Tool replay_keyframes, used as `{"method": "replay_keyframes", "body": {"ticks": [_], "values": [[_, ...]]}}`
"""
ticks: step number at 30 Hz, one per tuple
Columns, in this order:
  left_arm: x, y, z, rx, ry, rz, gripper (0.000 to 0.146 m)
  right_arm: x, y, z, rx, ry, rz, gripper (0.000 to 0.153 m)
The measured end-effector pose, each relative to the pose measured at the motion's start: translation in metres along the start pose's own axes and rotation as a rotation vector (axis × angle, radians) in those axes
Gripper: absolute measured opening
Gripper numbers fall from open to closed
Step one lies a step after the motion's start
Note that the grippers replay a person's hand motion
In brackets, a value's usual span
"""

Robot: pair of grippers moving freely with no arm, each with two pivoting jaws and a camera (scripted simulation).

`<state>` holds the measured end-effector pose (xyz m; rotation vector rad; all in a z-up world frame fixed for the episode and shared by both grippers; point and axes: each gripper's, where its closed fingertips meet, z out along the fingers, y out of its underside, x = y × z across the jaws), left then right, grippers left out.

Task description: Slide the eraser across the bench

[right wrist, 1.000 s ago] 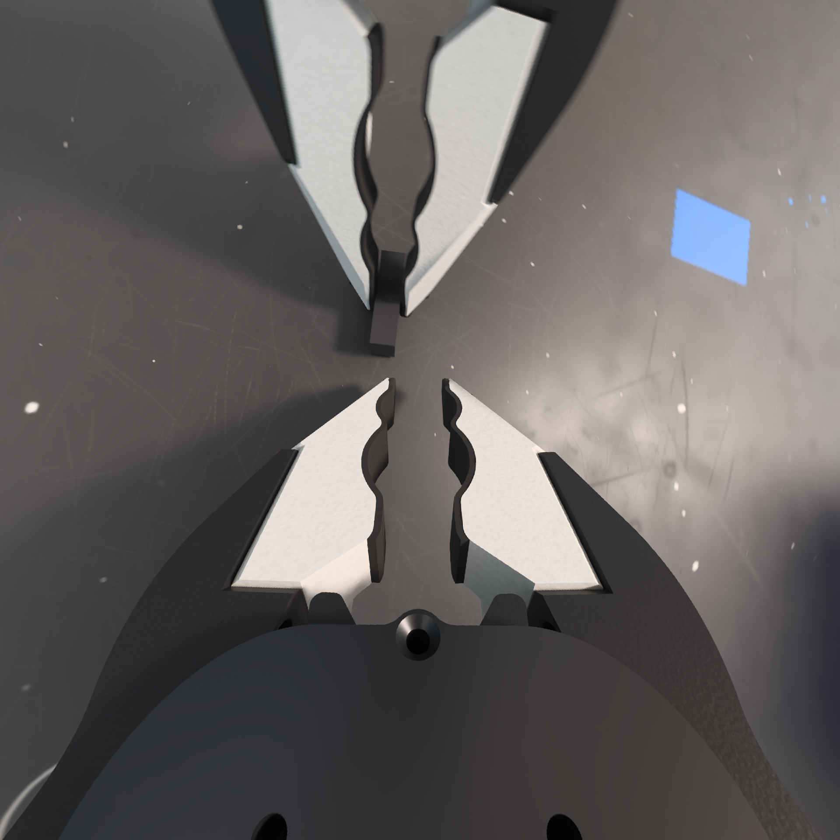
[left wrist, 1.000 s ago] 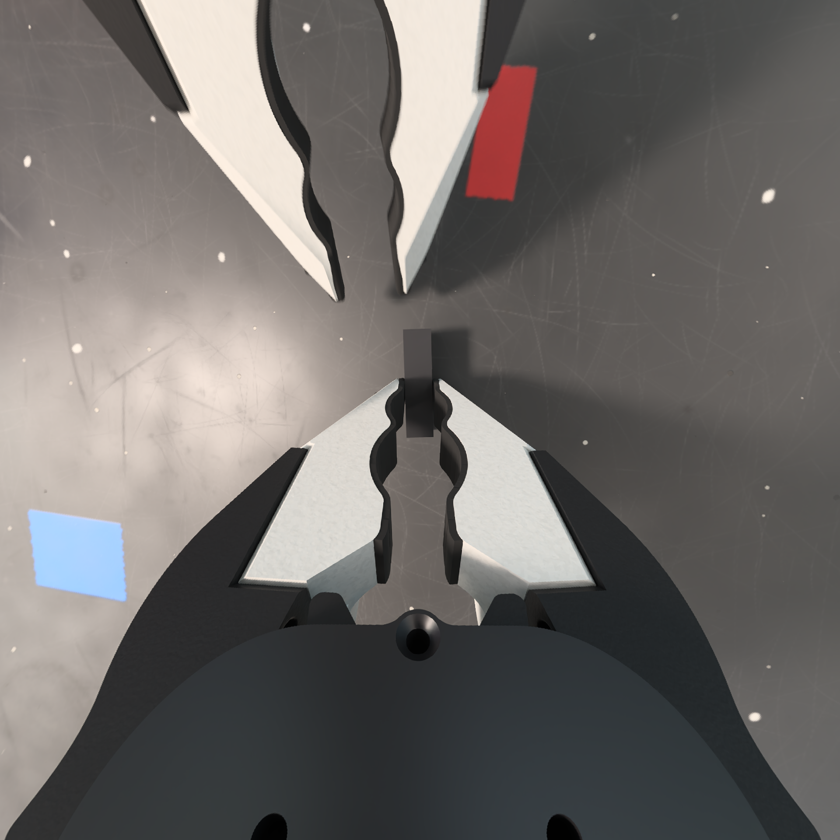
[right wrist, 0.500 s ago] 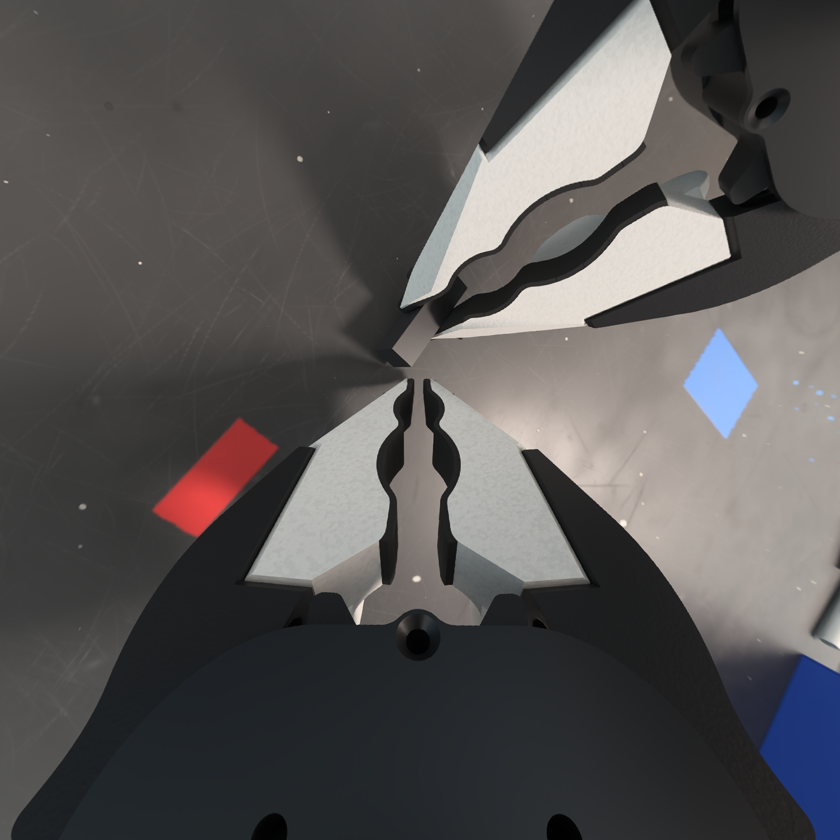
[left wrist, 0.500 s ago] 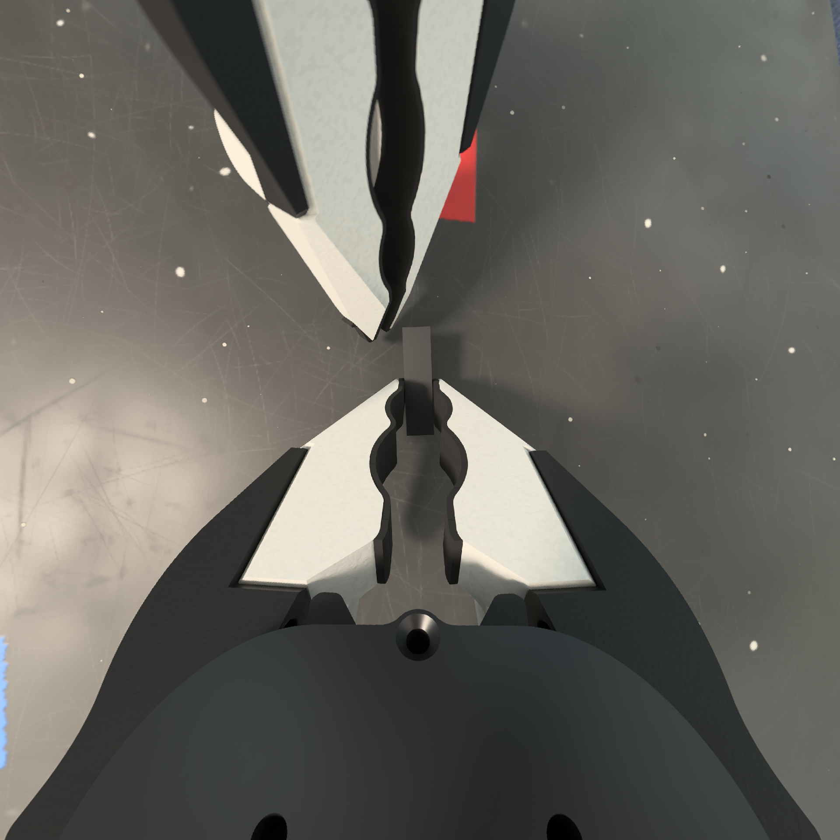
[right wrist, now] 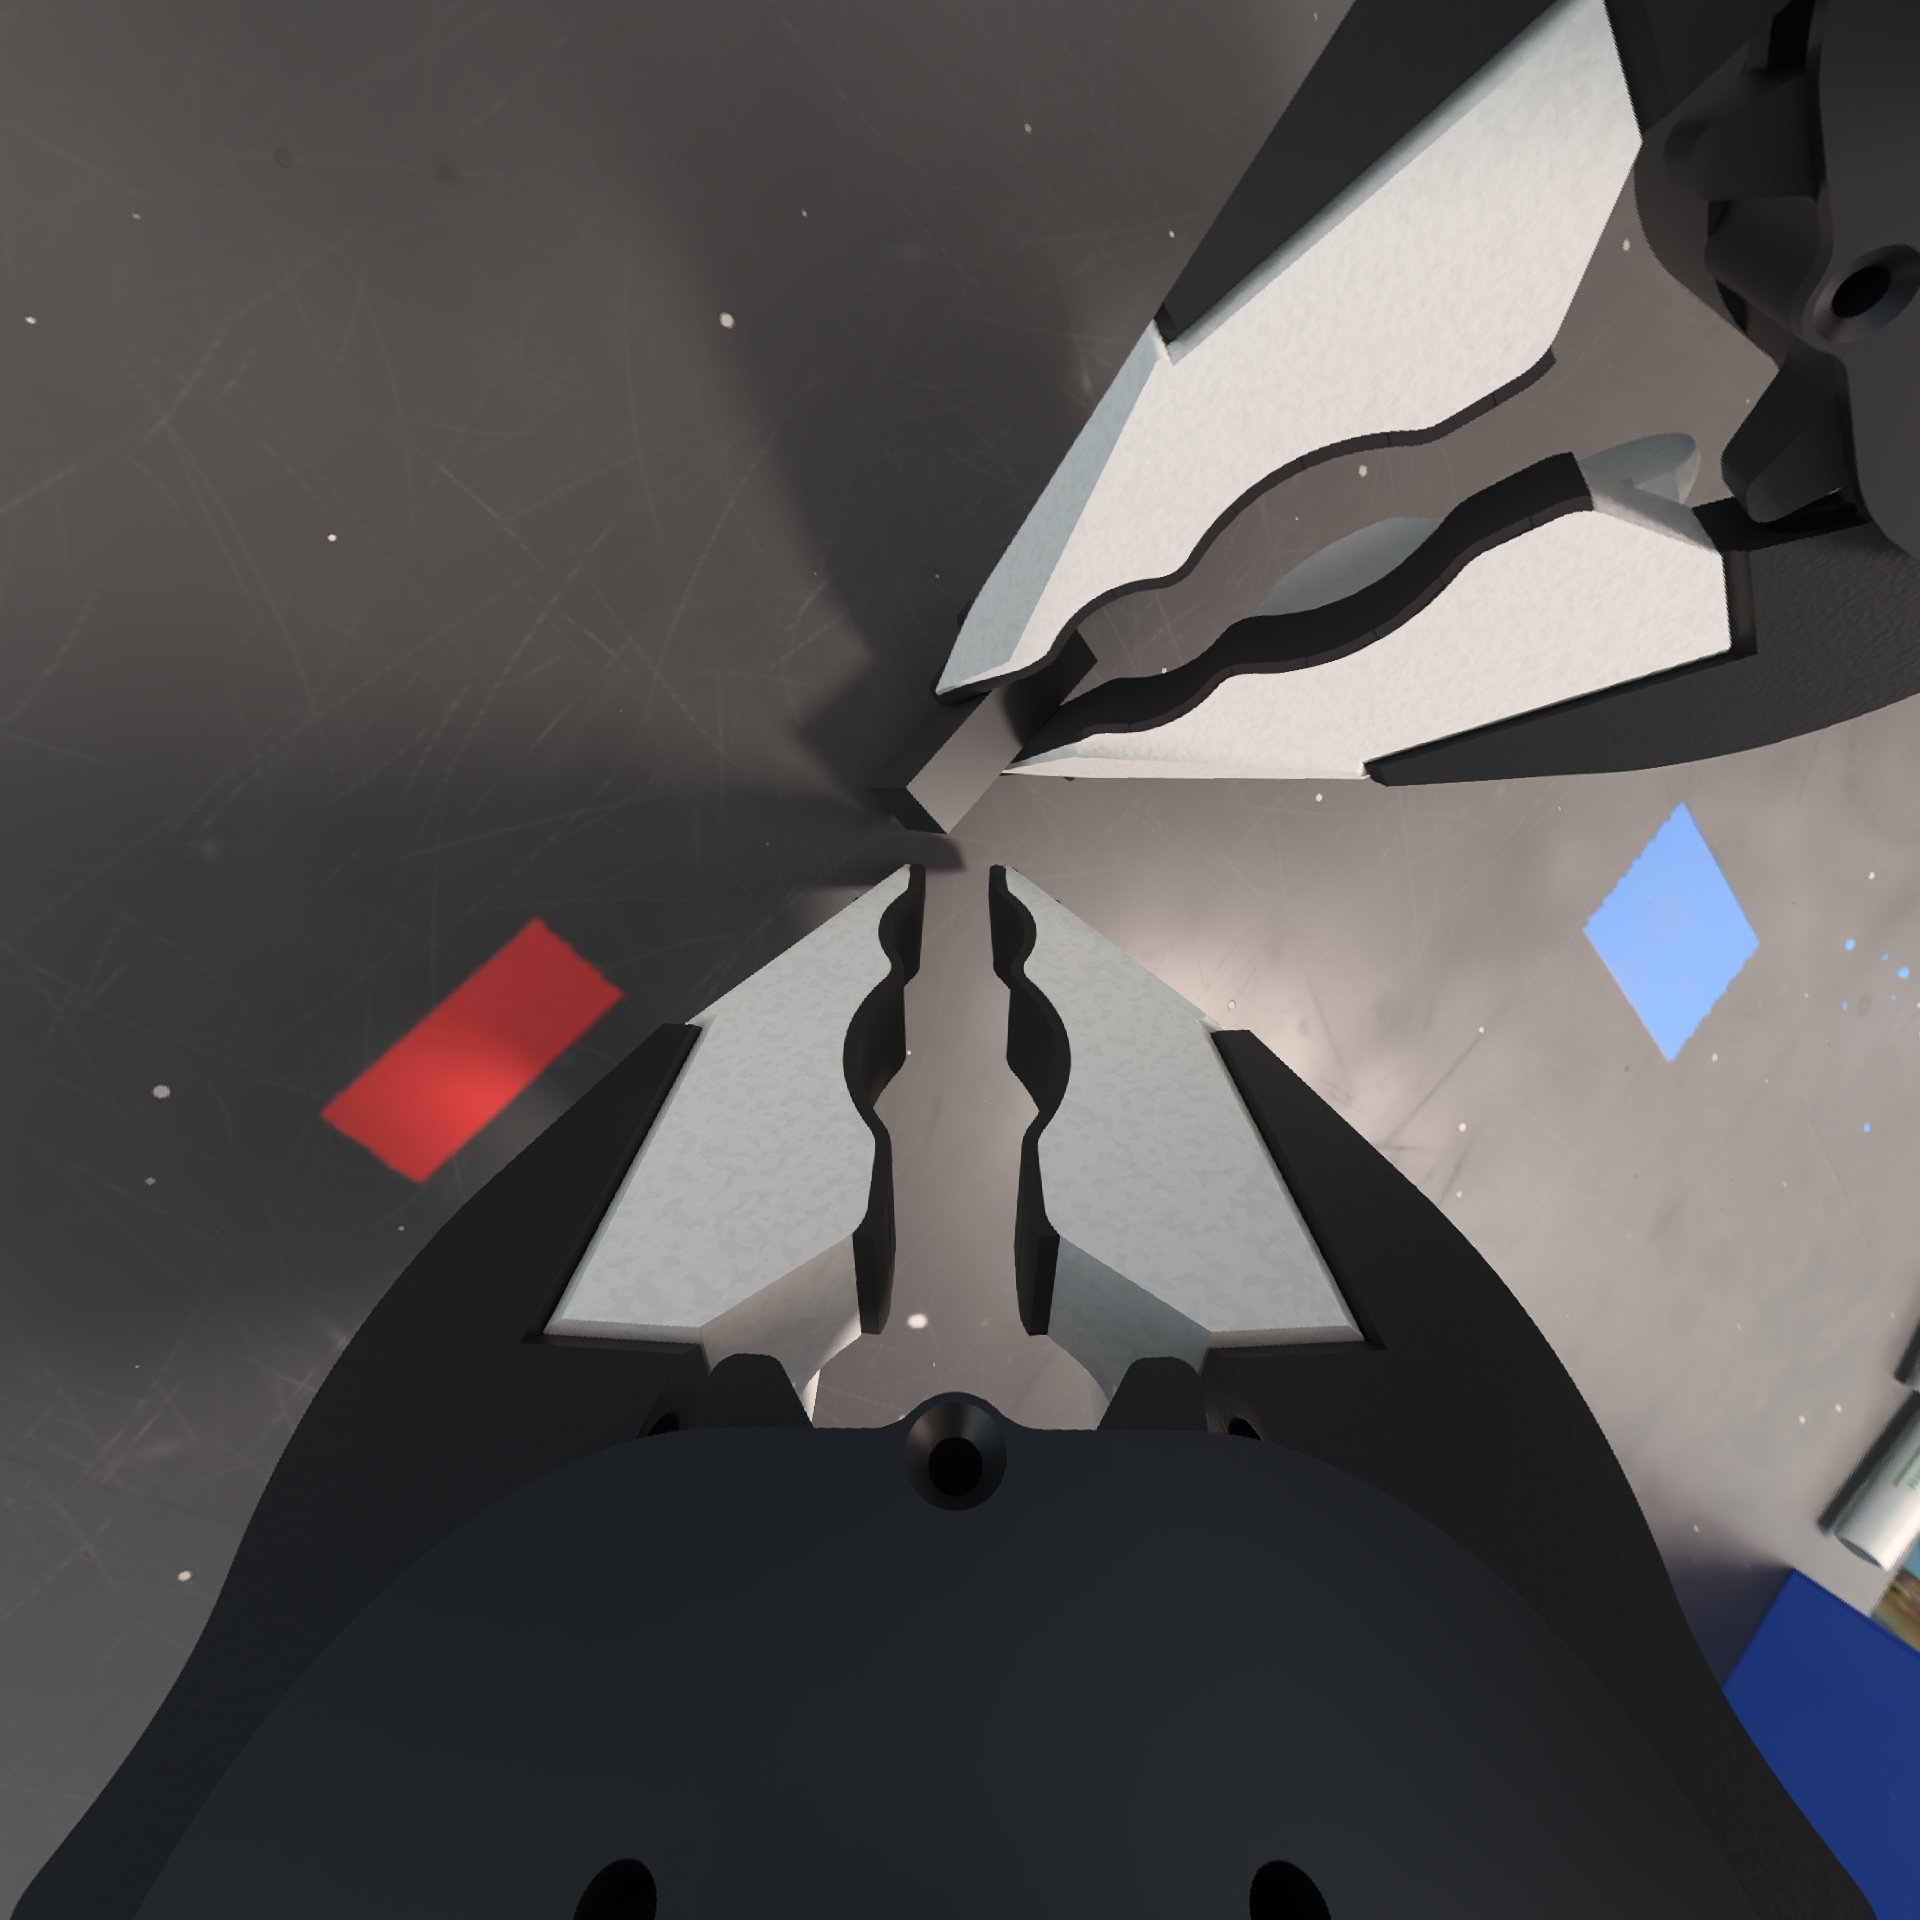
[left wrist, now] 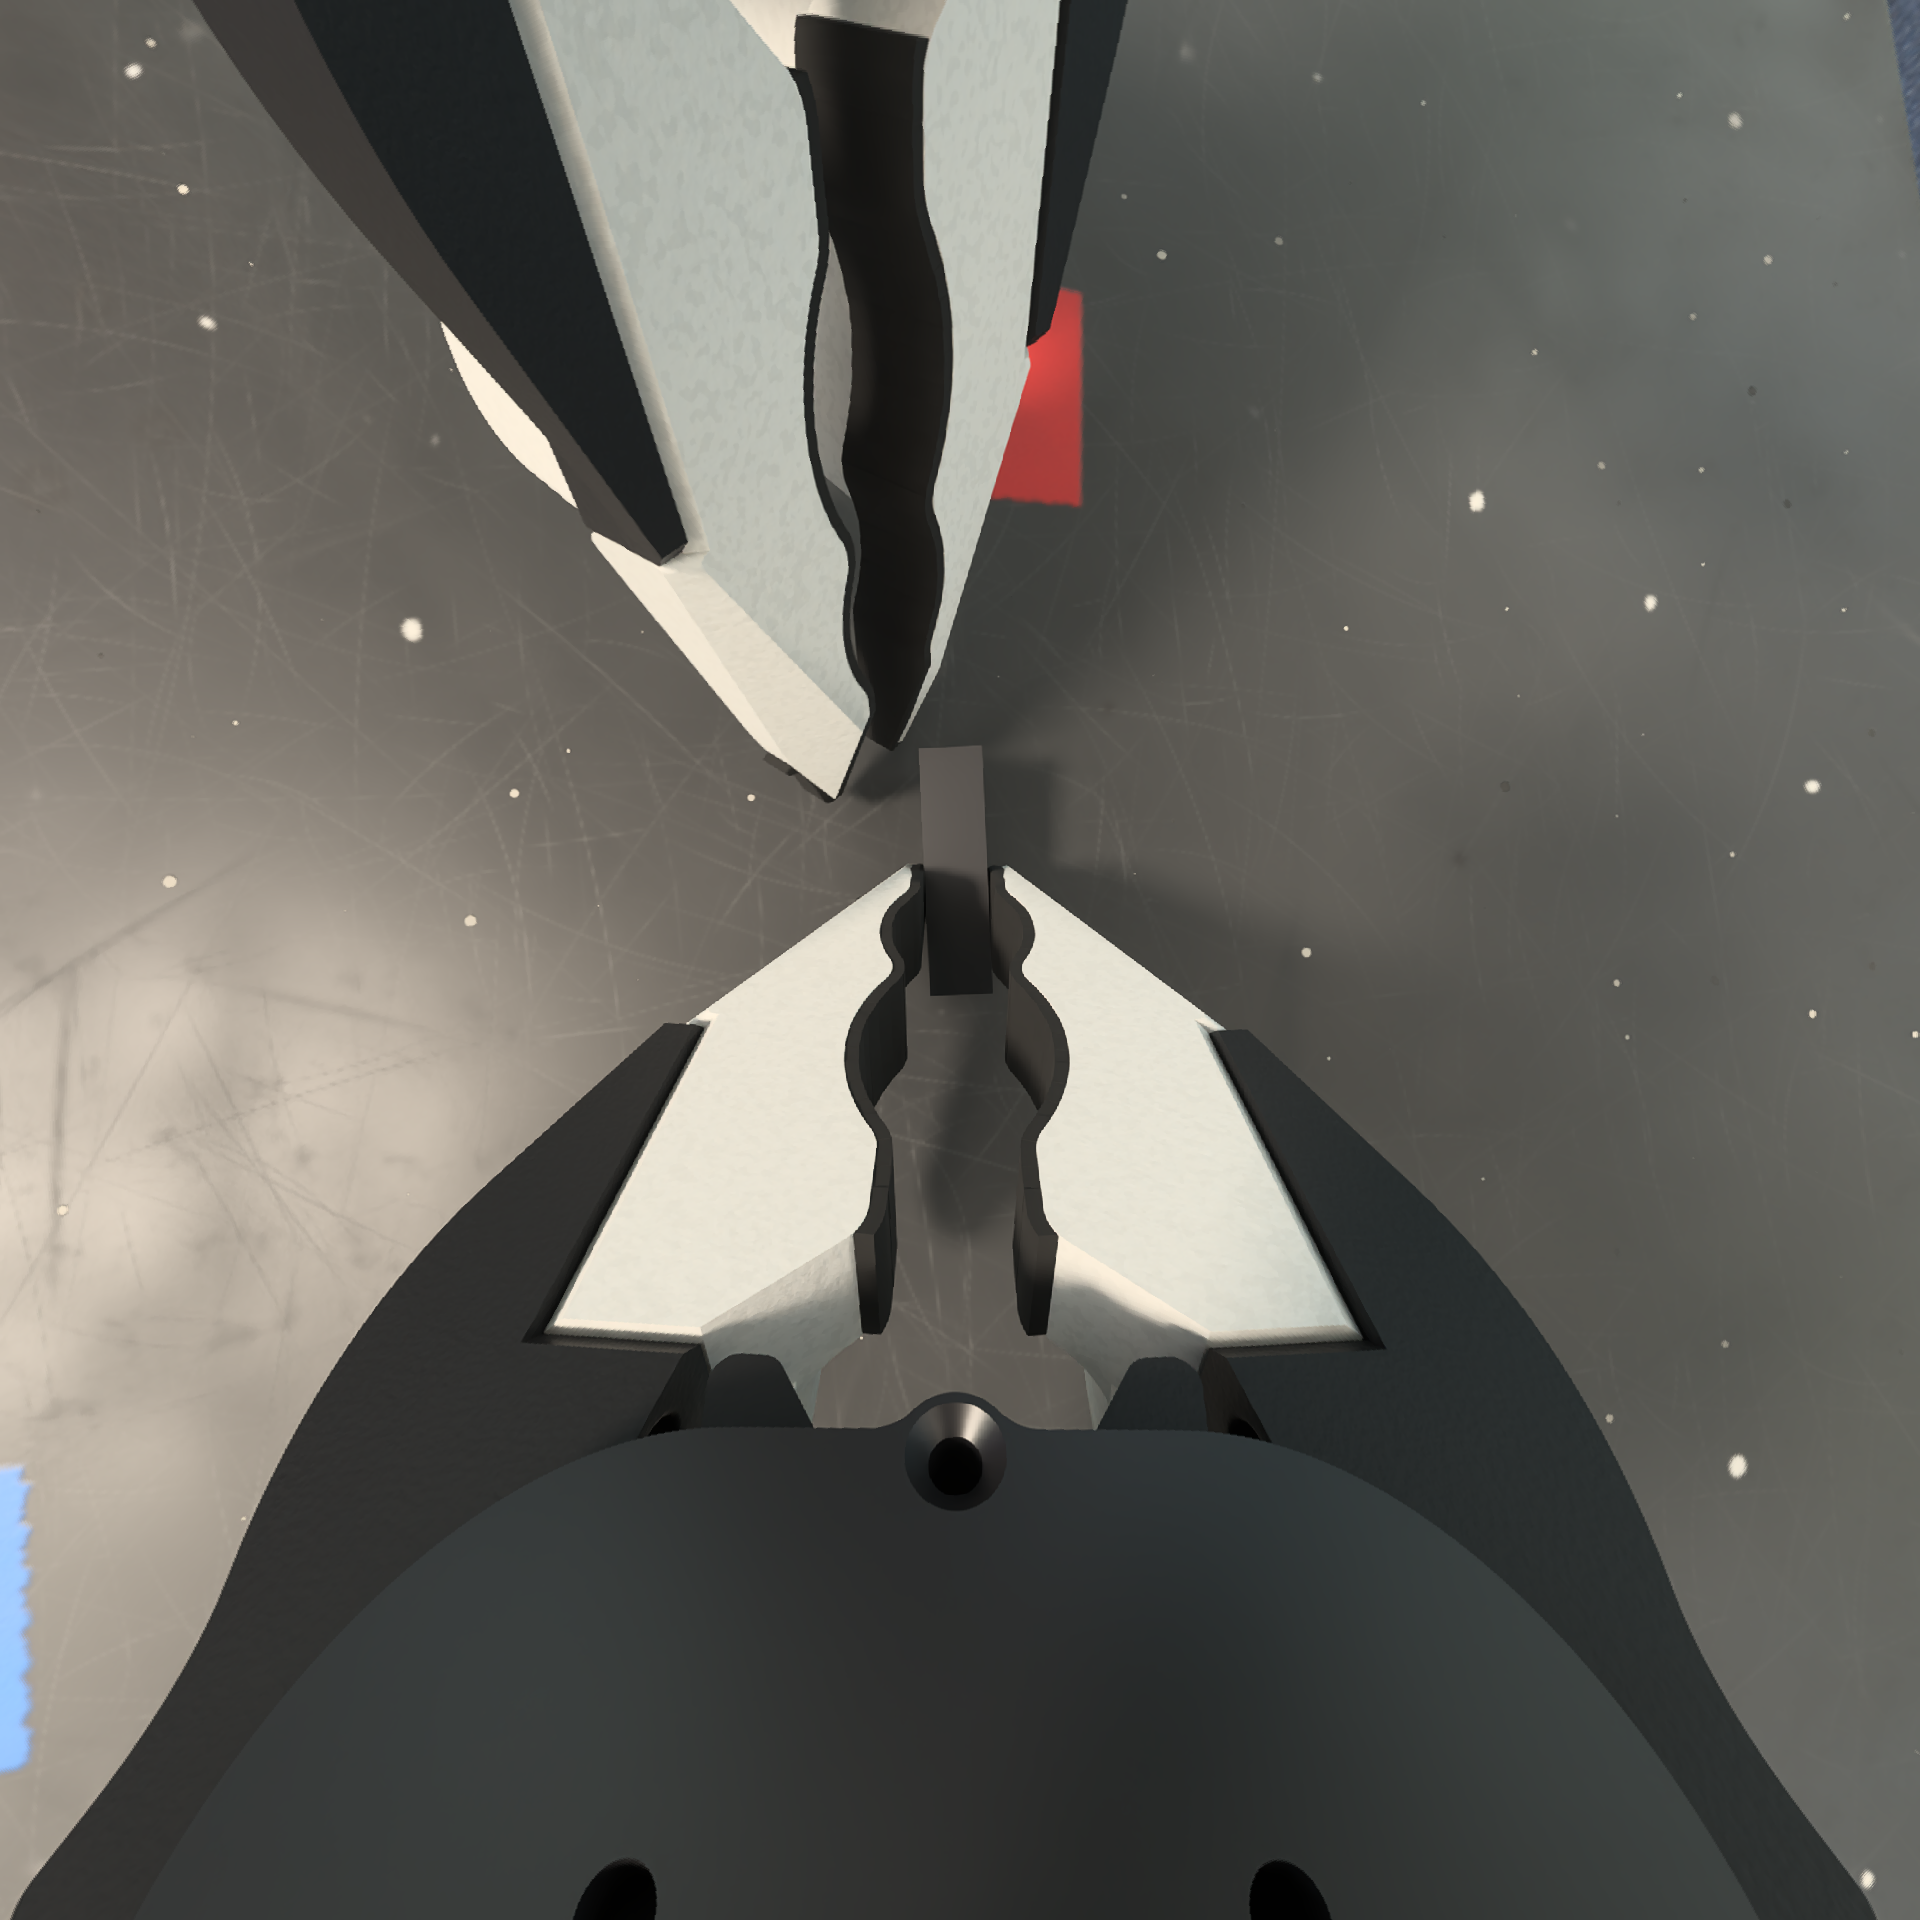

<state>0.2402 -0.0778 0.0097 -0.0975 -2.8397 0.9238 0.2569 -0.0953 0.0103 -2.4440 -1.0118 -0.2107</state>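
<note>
The eraser (left wrist: 954,831) is a small dark grey block standing just above the scratched grey bench (left wrist: 1455,935). My left gripper (left wrist: 956,883) is shut on its near end; the far end sticks out past the fingertips. My right gripper (right wrist: 956,878) has a narrow gap between its fingers and holds nothing. Its tips sit just short of the eraser's free end (right wrist: 961,774). In the left wrist view the right gripper (left wrist: 868,764) comes down from the top, with its tips just left of the eraser. In the right wrist view the left gripper (right wrist: 1023,707) reaches in from the upper right.
A red rectangle (right wrist: 473,1049) and a light blue square (right wrist: 1673,930) are flat marks on the bench; the red one also shows in the left wrist view (left wrist: 1044,416). A dark blue object (right wrist: 1829,1714) and a pale tube (right wrist: 1881,1496) lie at the lower right edge.
Over the last second my right gripper swung round to the eraser's side and narrowed its fingers, then opened them slightly. My left gripper kept its hold on the eraser.
</note>
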Motion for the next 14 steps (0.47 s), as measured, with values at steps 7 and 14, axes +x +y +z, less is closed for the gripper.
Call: {"method": "replay_keyframes", "body": {"ticks": [7,14], "values": [[0.0002,0.0000,0.0007,0.002,0.000,0.003,0.011,-0.0021,0.0003,0.0006,0.093,0.003,0.014,0.008],[0.0005,0.0001,0.0015,-0.018,0.006,0.022,0.011,0.0005,0.0004,0.0014,0.091,-0.047,0.000,0.005]]}}
